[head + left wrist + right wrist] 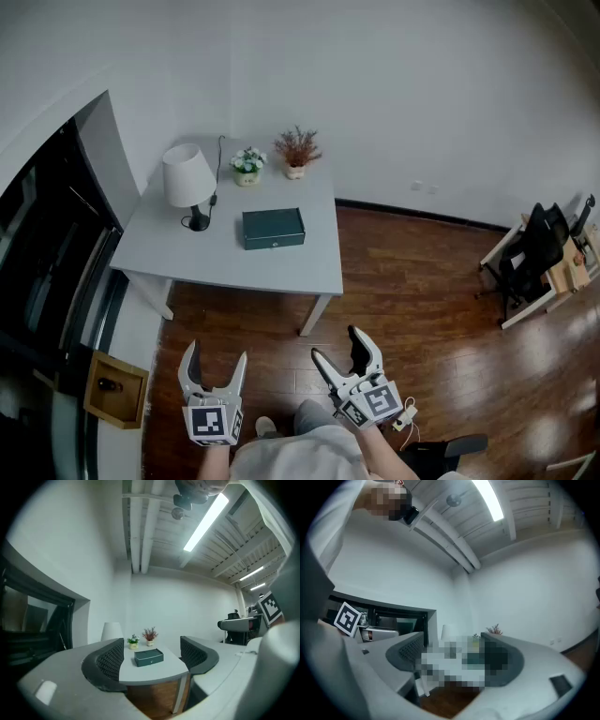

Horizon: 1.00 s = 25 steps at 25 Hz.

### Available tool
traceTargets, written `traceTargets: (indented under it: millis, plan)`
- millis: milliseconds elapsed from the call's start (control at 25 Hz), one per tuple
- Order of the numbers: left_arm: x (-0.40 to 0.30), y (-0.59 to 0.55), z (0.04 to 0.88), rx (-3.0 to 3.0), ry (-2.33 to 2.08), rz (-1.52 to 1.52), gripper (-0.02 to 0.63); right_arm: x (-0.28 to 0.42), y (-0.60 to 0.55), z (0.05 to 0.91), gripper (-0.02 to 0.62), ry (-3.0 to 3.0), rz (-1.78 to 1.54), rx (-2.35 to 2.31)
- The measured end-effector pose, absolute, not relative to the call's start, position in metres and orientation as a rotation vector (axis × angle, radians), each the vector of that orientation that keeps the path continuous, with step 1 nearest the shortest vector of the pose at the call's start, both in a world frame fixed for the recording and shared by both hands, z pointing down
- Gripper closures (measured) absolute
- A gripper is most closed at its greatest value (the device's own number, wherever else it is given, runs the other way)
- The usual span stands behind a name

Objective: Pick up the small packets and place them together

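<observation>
I see no small packets in any view. A dark green box [273, 228] lies on the grey table [281, 267], well ahead of both grippers; it also shows in the left gripper view as the green box [149, 657]. My left gripper [214, 361] is held low over the wooden floor, open and empty. To its right, my right gripper [341, 346] is open too, with nothing between its jaws. The left gripper [152, 656] frames the table between its pads. In the right gripper view, the right gripper [454, 656] has a mosaic patch across its gap.
A white lamp [187, 180], a small pot of white flowers [247, 166] and a pot of reddish dried plants [297, 149] stand at the table's back. A wooden stand [116, 388] sits at the lower left. A black chair [536, 246] and wooden desk are far right.
</observation>
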<state>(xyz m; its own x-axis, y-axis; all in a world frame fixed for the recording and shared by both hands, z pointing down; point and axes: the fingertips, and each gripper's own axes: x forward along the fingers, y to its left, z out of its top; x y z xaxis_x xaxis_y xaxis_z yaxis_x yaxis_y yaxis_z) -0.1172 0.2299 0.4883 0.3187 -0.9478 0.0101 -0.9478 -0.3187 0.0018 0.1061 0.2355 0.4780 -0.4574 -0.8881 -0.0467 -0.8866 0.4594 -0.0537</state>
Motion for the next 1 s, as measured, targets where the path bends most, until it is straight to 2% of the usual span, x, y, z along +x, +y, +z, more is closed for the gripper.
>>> traceTargets:
  millis: [480,520,560,1000]
  plan:
    - [-0.093,0.146,0.492,2.508,-1.874,0.037,0.245,0.129,0.139,0.475,0.216,2.639,-0.035,-1.513]
    - [-0.088,0.136,0.490,2.509,-1.881,0.040,0.245,0.133,0.130,0.474,0.229,2.645,-0.032,-1.494]
    - [-0.083,0.126,0.487,2.512,-1.885,0.044,0.245,0.137,0.121,0.473,0.281,2.649,-0.026,-1.475]
    - [-0.052,0.057,0.482,2.509,-1.886,0.075,0.245,0.156,0.048,0.494,0.282,2.691,-0.126,-1.428]
